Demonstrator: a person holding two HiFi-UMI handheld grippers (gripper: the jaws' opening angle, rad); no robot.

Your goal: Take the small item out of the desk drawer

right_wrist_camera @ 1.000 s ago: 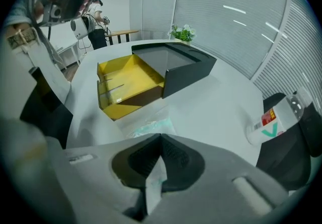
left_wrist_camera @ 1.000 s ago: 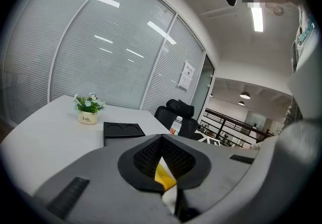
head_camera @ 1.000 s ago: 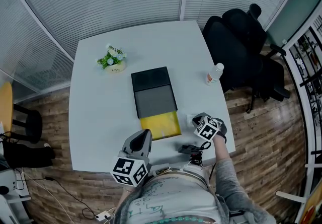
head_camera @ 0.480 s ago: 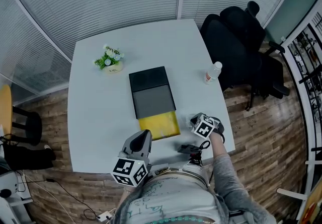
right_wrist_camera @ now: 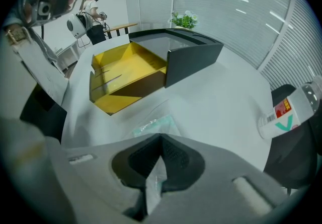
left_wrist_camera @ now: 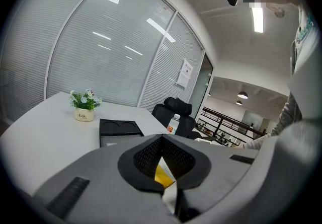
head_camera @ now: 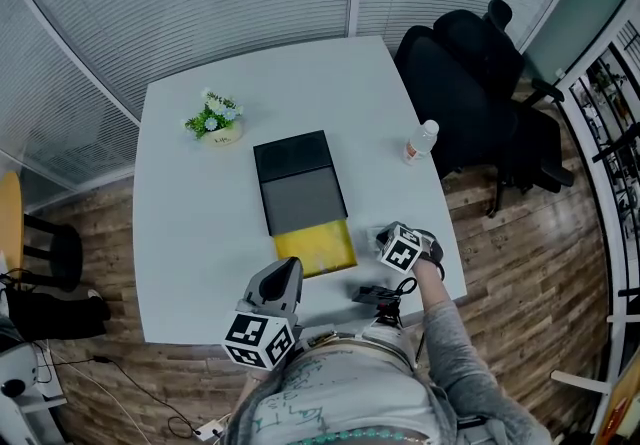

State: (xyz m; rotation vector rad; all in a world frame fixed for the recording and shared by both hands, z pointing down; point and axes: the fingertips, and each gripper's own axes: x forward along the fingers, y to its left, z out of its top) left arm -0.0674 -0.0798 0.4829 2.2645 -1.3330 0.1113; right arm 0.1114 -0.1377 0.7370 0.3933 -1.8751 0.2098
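A black desk organiser point(head_camera: 298, 181) lies mid-table with its yellow drawer point(head_camera: 318, 248) pulled out toward me; the drawer's inside point(right_wrist_camera: 126, 74) looks empty. My right gripper point(head_camera: 386, 237) points steeply down at the table just right of the drawer. In the right gripper view the gripper point(right_wrist_camera: 160, 136) is shut on a small clear, greenish plastic packet point(right_wrist_camera: 151, 126), whose free end lies on the white tabletop. My left gripper point(head_camera: 287, 267) hovers in front of the drawer near the table's front edge. In the left gripper view it point(left_wrist_camera: 162, 137) is shut with nothing in it.
A potted plant point(head_camera: 215, 118) stands at the back left of the table point(head_camera: 190, 233), and a water bottle point(head_camera: 423, 143) near the right edge. A black office chair point(head_camera: 480, 83) is behind the right side. A small black device point(head_camera: 375, 295) sits at the front edge.
The right gripper has edged slightly left and tilted a little, still shut on the packet. The left gripper has stayed put.
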